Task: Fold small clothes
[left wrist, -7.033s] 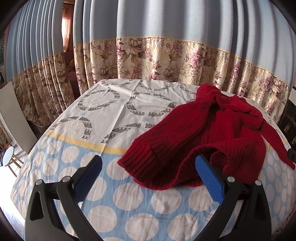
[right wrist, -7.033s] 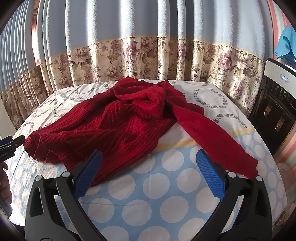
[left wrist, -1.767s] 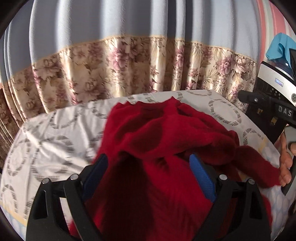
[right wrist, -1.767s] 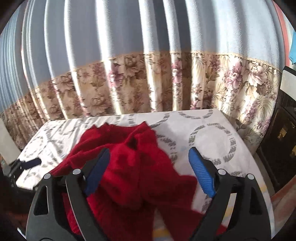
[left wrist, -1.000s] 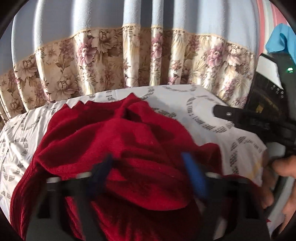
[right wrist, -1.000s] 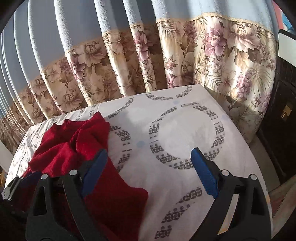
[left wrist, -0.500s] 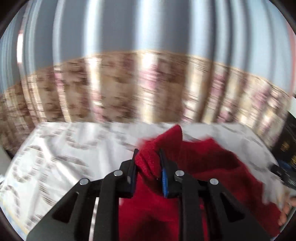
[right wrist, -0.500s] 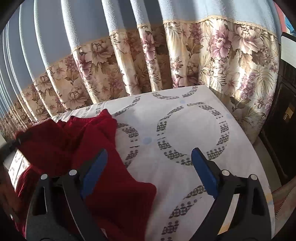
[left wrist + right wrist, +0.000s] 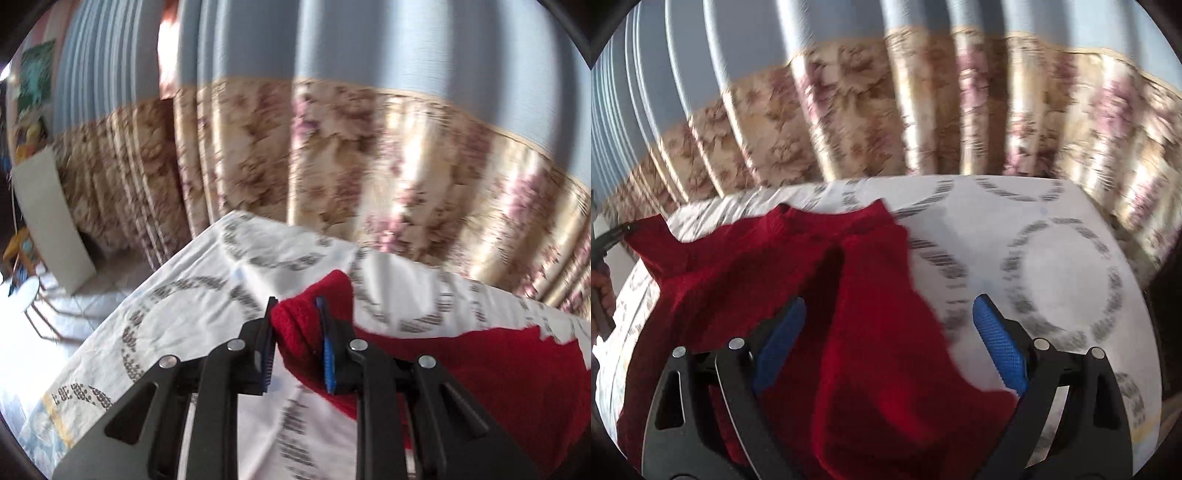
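Note:
A red knit sweater (image 9: 798,266) lies spread over a table covered with a white patterned cloth (image 9: 1052,266). My left gripper (image 9: 295,325) is shut on a corner of the red sweater (image 9: 314,306) and pulls it out to the left; the rest of the sweater (image 9: 498,365) trails to the right. In the right wrist view that held corner shows at the far left (image 9: 642,229). My right gripper (image 9: 886,332) is open, with the sweater's right part between and under its blue pads (image 9: 997,343).
Blue curtains with a floral band (image 9: 369,155) hang close behind the table. A white panel (image 9: 51,221) and a small round stool (image 9: 26,295) stand on the floor at the left. A dark appliance edge (image 9: 1167,295) is at the right.
My left gripper has pulled the held sweater corner out to the left, spreading the sweater. My right gripper, still open, has moved left over the sweater.

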Demonstrator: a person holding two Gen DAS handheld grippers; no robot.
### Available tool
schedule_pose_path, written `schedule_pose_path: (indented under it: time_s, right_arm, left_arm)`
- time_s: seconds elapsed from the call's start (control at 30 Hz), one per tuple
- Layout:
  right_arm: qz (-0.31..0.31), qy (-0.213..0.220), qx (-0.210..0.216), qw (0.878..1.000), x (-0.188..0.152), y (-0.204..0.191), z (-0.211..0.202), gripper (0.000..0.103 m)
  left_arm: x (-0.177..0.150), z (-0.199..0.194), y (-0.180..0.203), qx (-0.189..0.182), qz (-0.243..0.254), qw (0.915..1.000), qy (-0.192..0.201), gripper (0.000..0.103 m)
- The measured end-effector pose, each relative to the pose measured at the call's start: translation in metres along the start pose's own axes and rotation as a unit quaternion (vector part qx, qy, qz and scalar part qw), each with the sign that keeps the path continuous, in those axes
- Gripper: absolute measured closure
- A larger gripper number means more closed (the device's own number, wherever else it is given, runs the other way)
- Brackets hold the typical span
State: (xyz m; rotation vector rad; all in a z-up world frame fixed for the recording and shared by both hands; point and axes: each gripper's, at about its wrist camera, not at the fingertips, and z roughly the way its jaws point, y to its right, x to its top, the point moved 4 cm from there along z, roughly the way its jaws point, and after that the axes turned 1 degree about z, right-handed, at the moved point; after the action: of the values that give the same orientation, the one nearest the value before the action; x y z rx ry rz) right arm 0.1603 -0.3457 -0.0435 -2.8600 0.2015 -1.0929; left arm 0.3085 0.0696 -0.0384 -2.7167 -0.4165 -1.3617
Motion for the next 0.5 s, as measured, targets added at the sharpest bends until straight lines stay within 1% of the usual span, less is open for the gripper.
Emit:
schedule_pose_path:
  time_s: [0.03,0.07,0.1,0.17,0.2,0.23,0.3,0.37,0.4,0.43,0.5]
  right_arm:
    - [-0.005,-0.008,-0.009,1.000,0.001,-0.003,0.007,0.011]
    - [-0.012,-0.020,-0.028,0.999,0.003,-0.006,0.020,0.011]
    - [-0.014,-0.033,-0.045,0.998,0.003,-0.005,0.030,0.014]
    - [-0.011,-0.062,-0.064,0.996,0.003,0.001,0.045,0.051]
    - [0.002,-0.064,-0.071,0.995,0.005,0.007,0.049,0.073]
    - [0.009,-0.061,-0.078,0.995,0.006,0.014,0.047,0.085]
    - [0.032,-0.040,-0.094,0.994,0.010,0.029,0.037,0.087]
    - [0.055,-0.016,-0.126,0.990,0.018,0.052,0.023,0.087]
    - [0.078,-0.004,-0.136,0.988,0.023,0.069,0.016,0.087]
    - [0.093,-0.002,-0.133,0.987,0.026,0.080,0.011,0.088]
    - [0.098,-0.001,-0.142,0.985,0.033,0.095,0.008,0.088]
  left_arm:
    - [-0.002,0.005,-0.004,-0.003,-0.006,1.0000,-0.006,0.082]
    - [-0.006,0.009,-0.008,-0.008,-0.008,0.9999,-0.011,0.082]
    - [-0.010,0.012,-0.010,-0.010,-0.005,0.9998,-0.014,0.082]
    - [-0.012,0.018,-0.010,-0.015,-0.004,0.9998,-0.016,0.082]
    - [-0.012,0.019,-0.012,-0.016,-0.007,0.9997,-0.015,0.082]
    - [-0.012,0.019,-0.013,-0.016,-0.013,0.9997,-0.012,0.082]
    - [-0.005,0.022,-0.023,-0.008,-0.028,0.9996,-0.003,0.082]
    - [0.000,0.023,-0.029,0.002,-0.035,0.9994,0.003,0.083]
    - [0.003,0.025,-0.033,0.005,-0.039,0.9992,0.004,0.083]
    - [0.007,0.026,-0.038,0.012,-0.044,0.9989,0.009,0.084]
    - [0.012,0.025,-0.047,0.023,-0.055,0.9981,0.017,0.086]
